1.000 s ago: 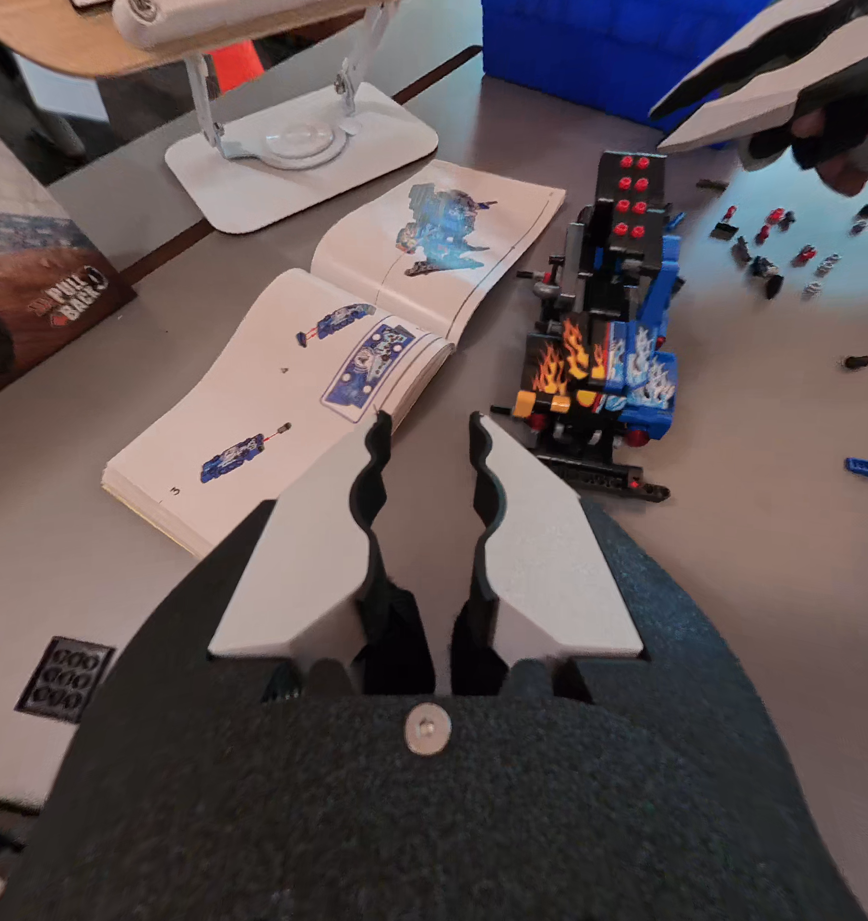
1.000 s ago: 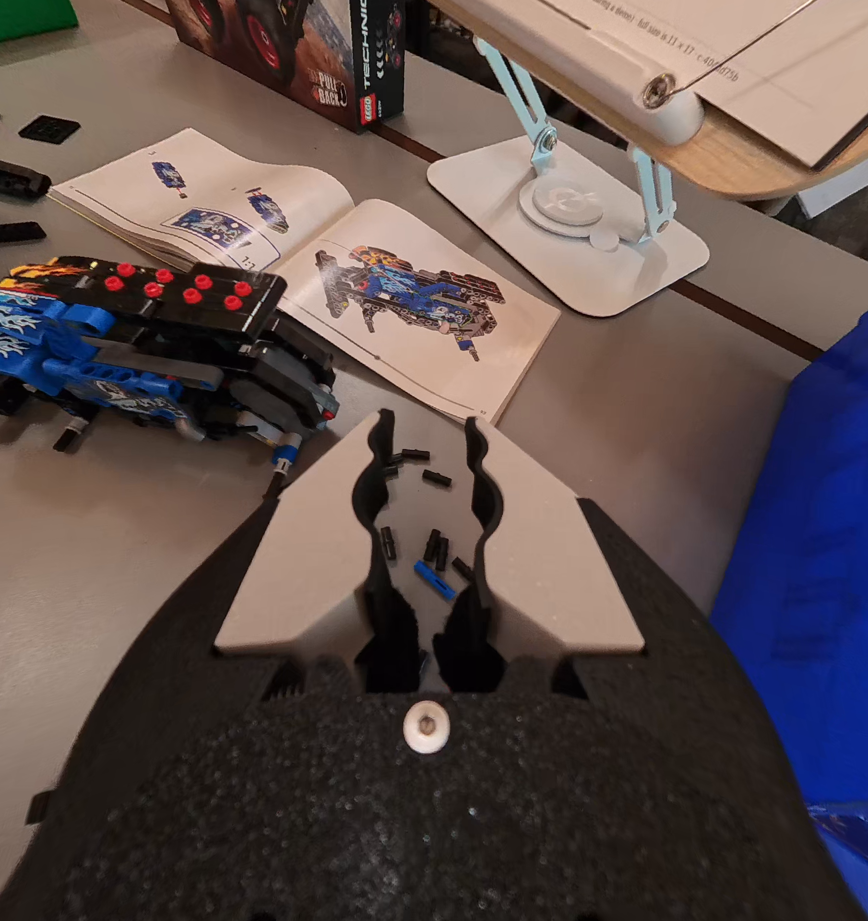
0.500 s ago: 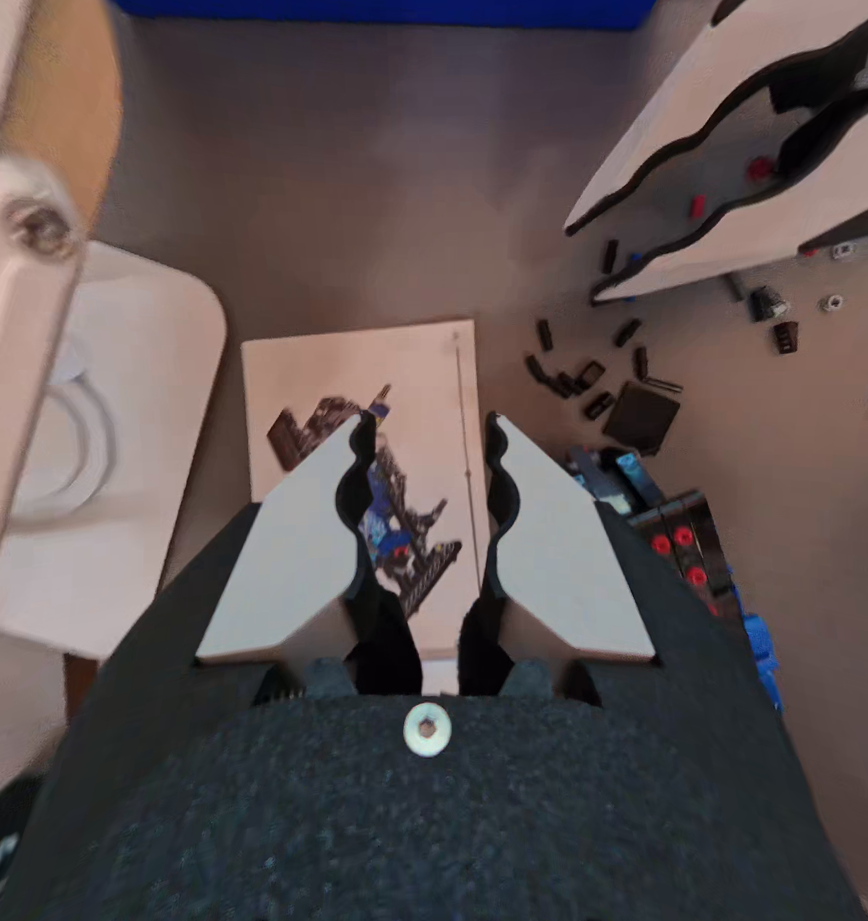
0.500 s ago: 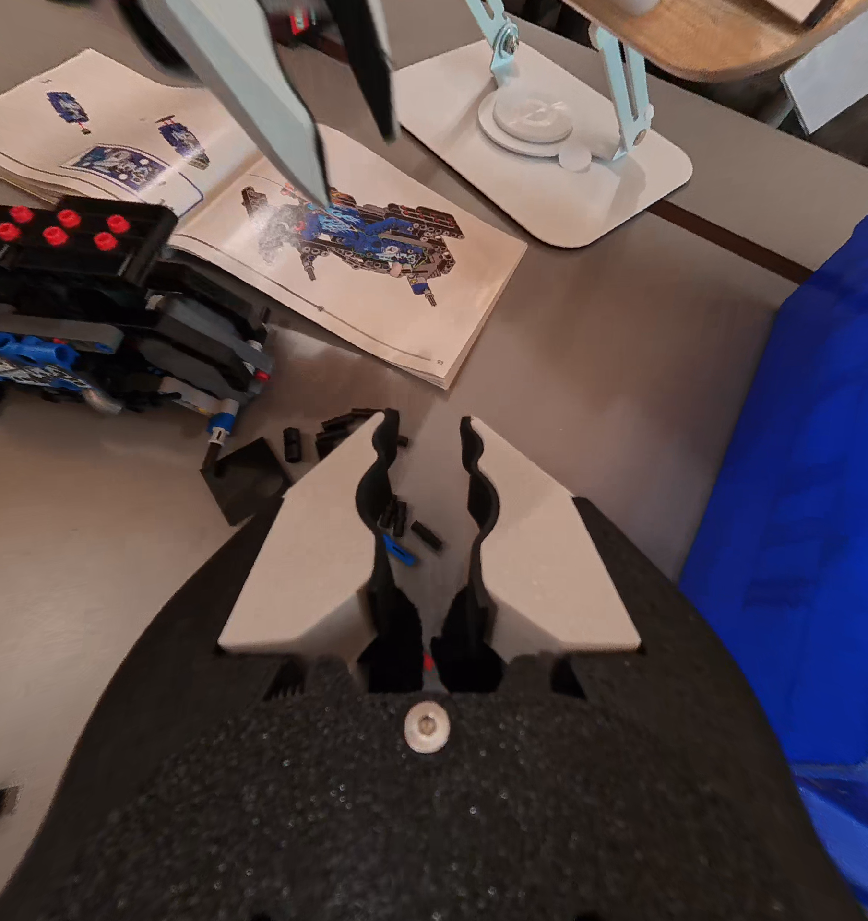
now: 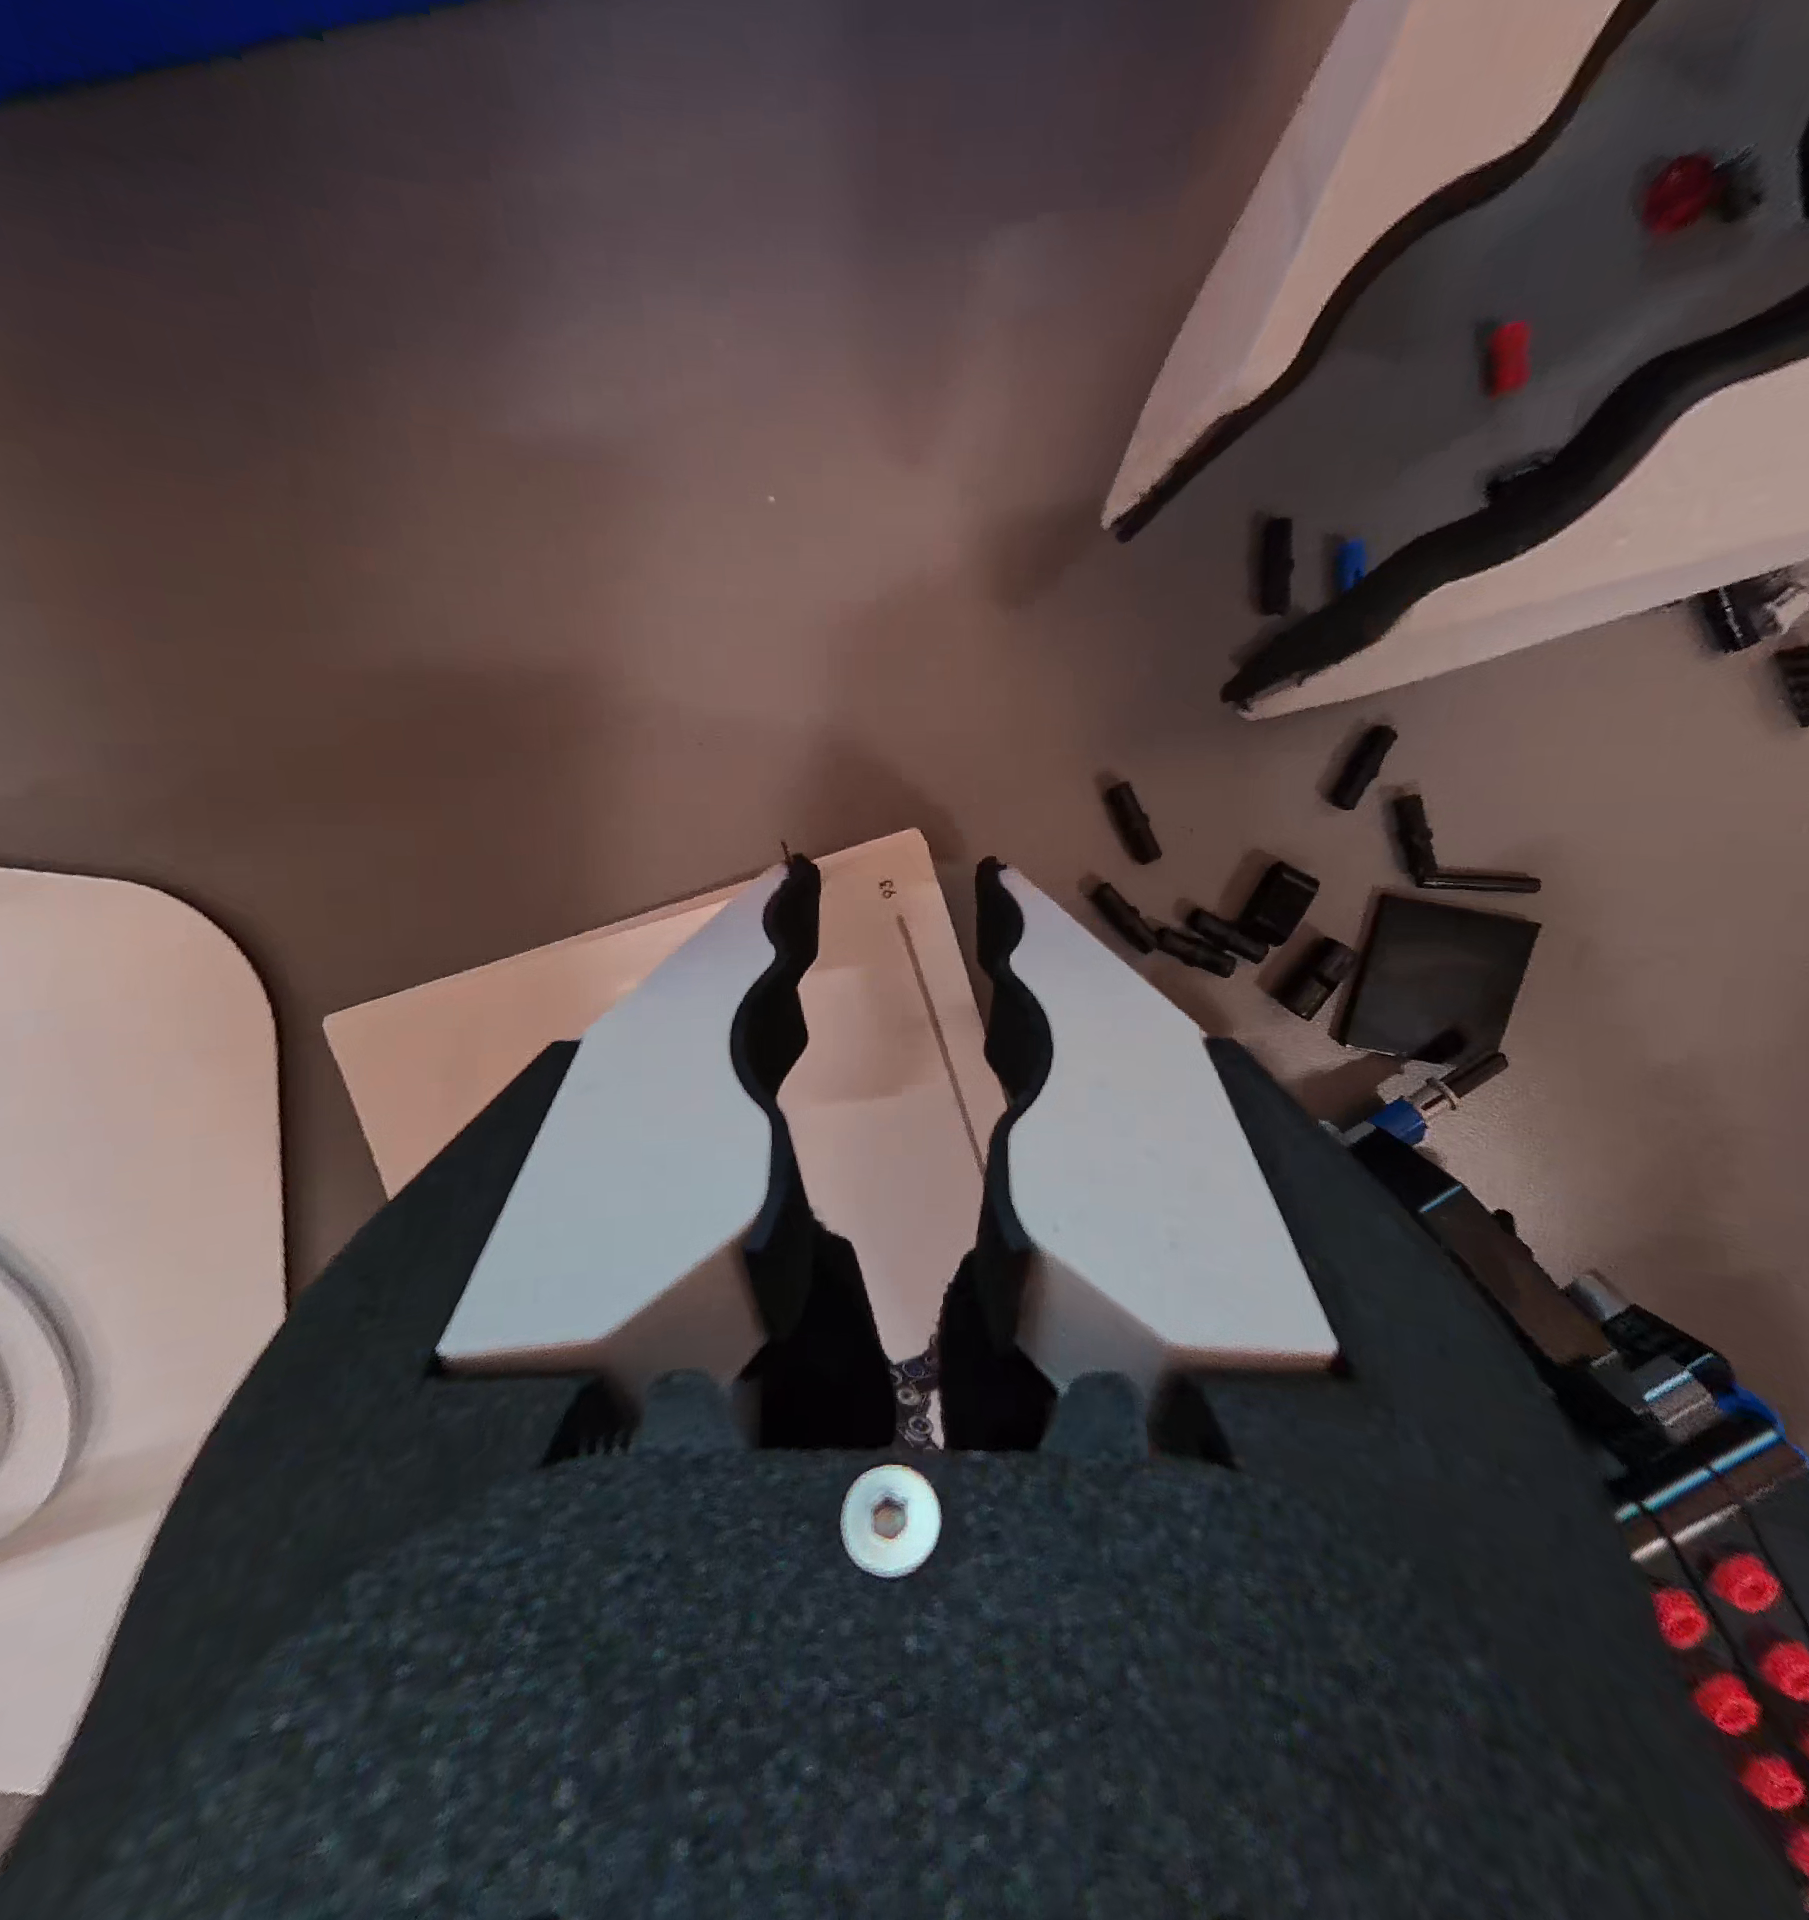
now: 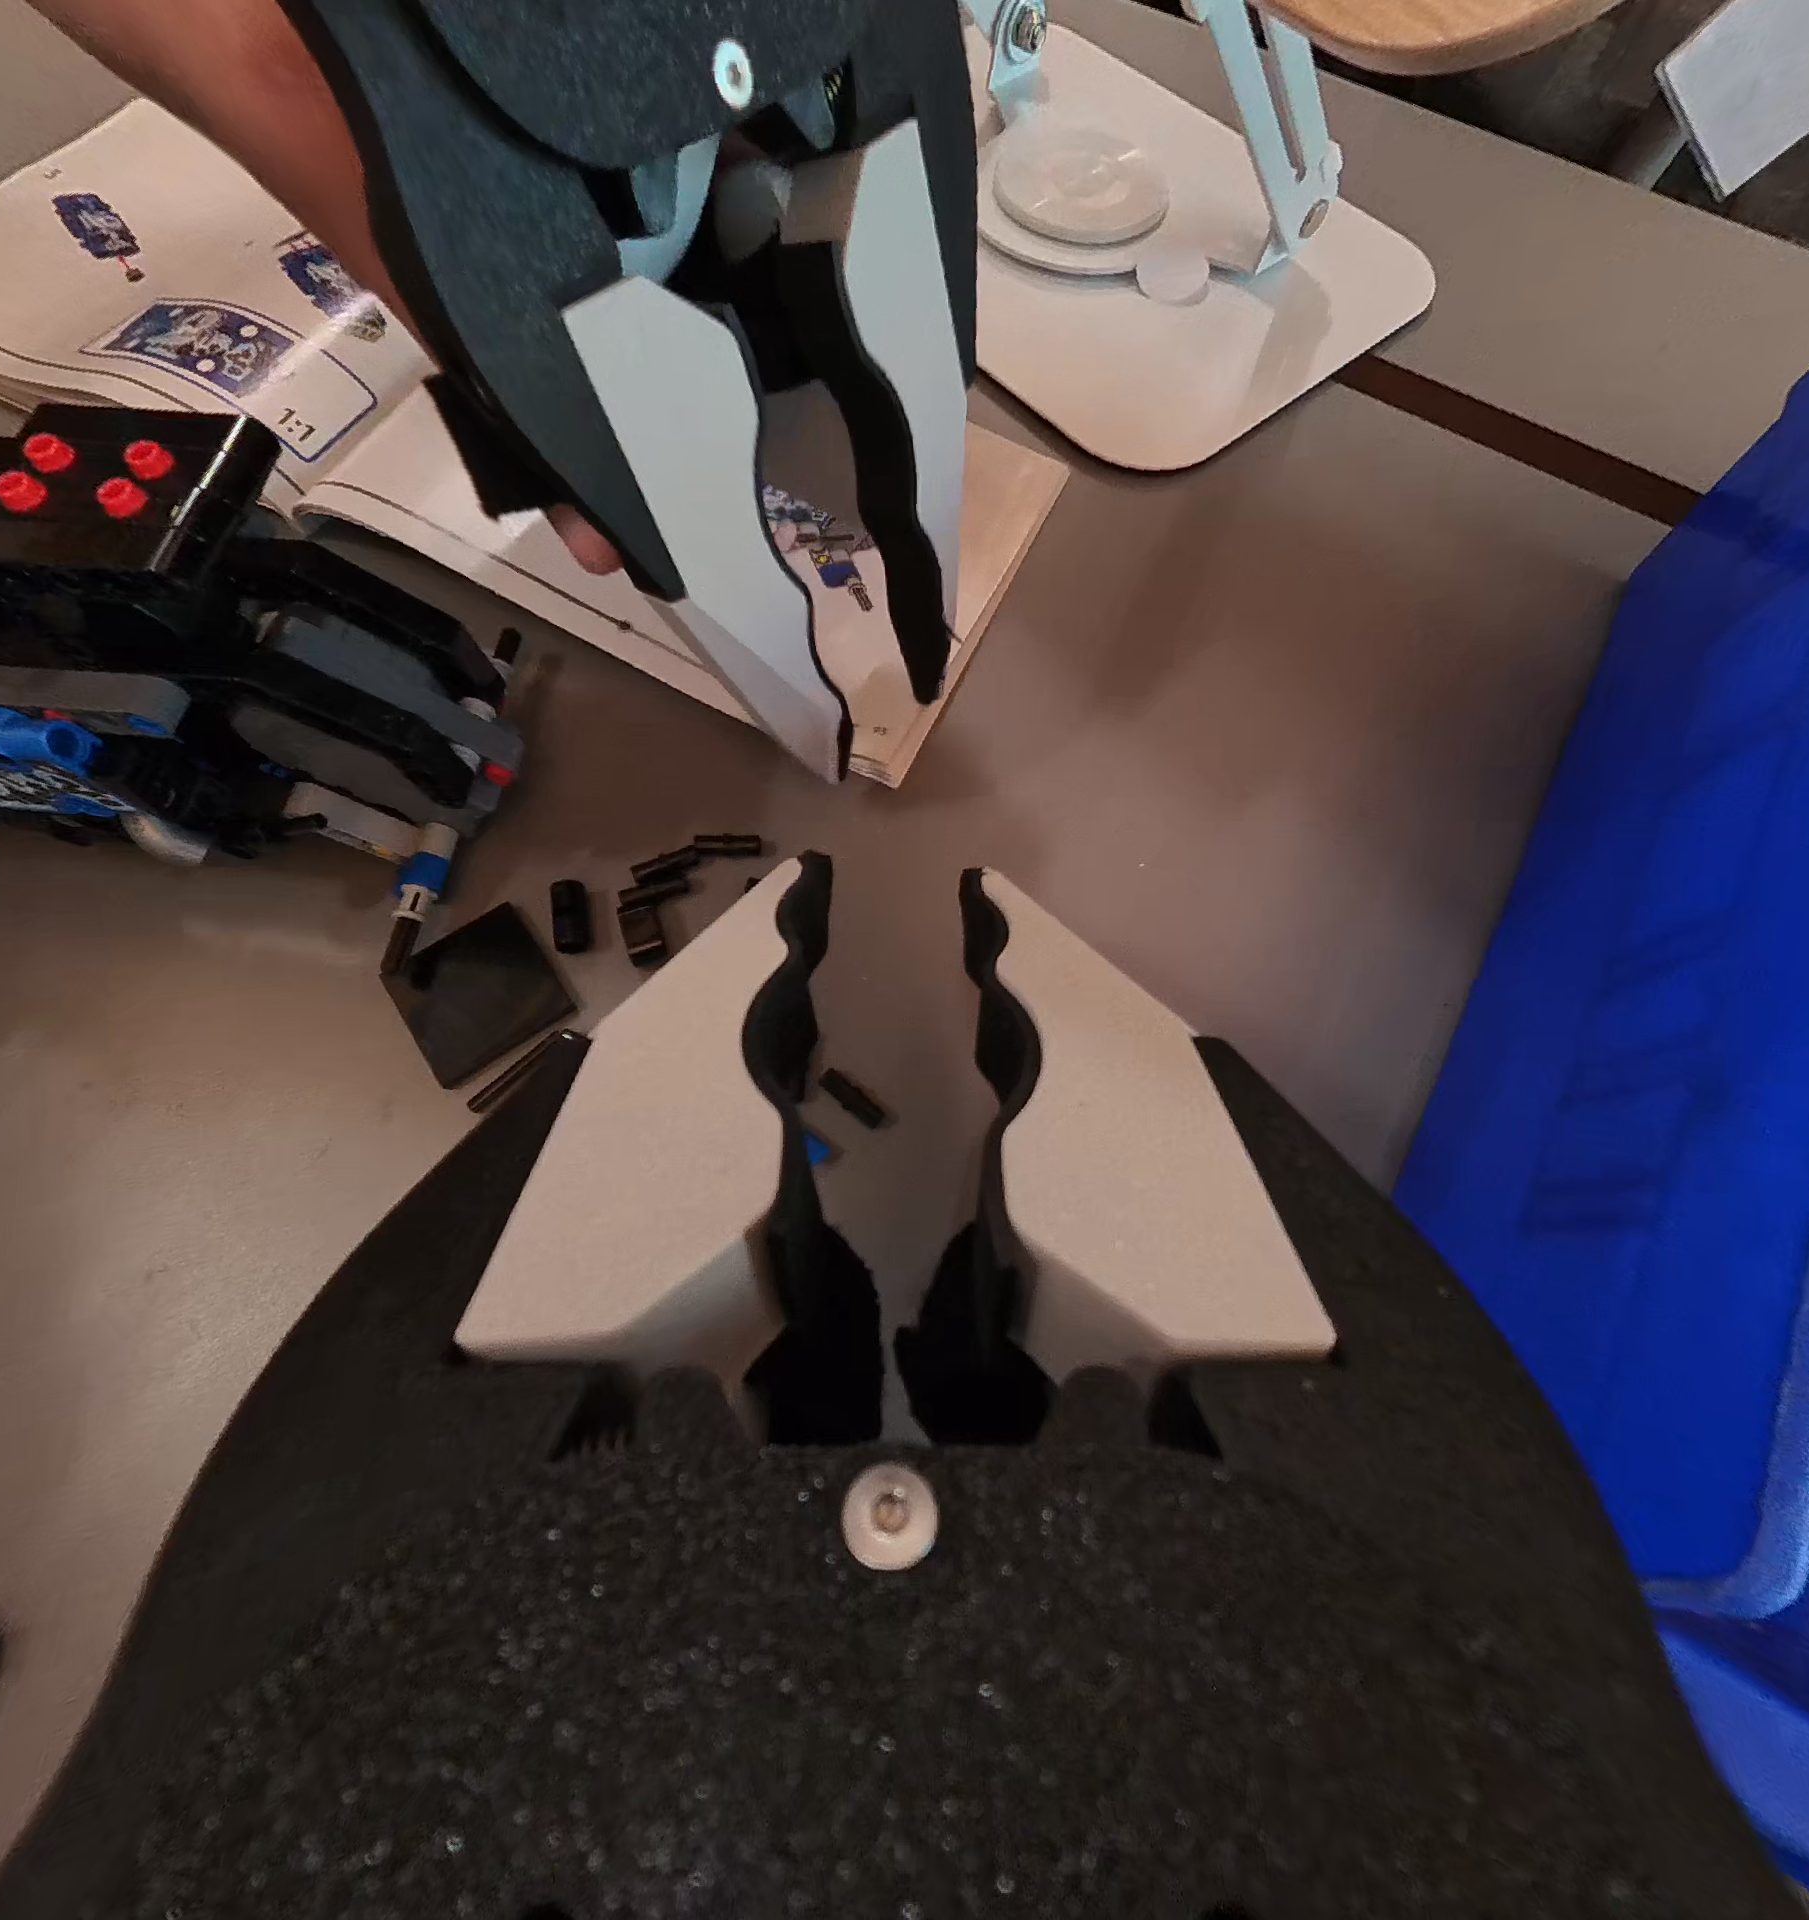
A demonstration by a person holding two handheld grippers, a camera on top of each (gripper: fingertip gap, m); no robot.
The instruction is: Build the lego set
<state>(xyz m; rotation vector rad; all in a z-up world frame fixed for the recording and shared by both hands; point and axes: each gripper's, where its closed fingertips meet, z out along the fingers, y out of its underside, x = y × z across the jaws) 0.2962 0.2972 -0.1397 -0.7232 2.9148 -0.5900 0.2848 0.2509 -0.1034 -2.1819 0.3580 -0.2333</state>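
Note:
The black, blue and red lego vehicle (image 6: pixel 204 675) lies on the grey table, left in the right wrist view and at the lower right edge of the left wrist view (image 5: pixel 1710 1538). The open instruction booklet (image 6: pixel 204 343) lies behind it. My left gripper (image 5: pixel 892 883) is open and empty, tips down at the booklet's (image 5: pixel 464 1060) near corner; the right wrist view shows it (image 6: pixel 884 727) from the front. My right gripper (image 6: pixel 892 873) is open and empty, low over loose black pins (image 6: pixel 661 883), a black pin (image 6: pixel 850 1098) and a blue pin (image 6: pixel 815 1148).
A black flat tile (image 6: pixel 484 987) lies by the pins; it also shows in the left wrist view (image 5: pixel 1440 977). A blue bin (image 6: pixel 1658 935) stands at the right. A white stand base (image 6: pixel 1191 312) sits behind the booklet. A person's arm (image 6: pixel 204 104) holds the left gripper. Spacing between my two grippers at the tips: around 7 cm. The right tips stand about 5 cm off the black pin (image 6: pixel 850 1098). It turns up in the left wrist view (image 5: pixel 1266 567) as well.
My left gripper has swung from beside the vehicle over the booklet and come down at its near corner. My right gripper has shifted slightly over the loose pins. Both stay open.

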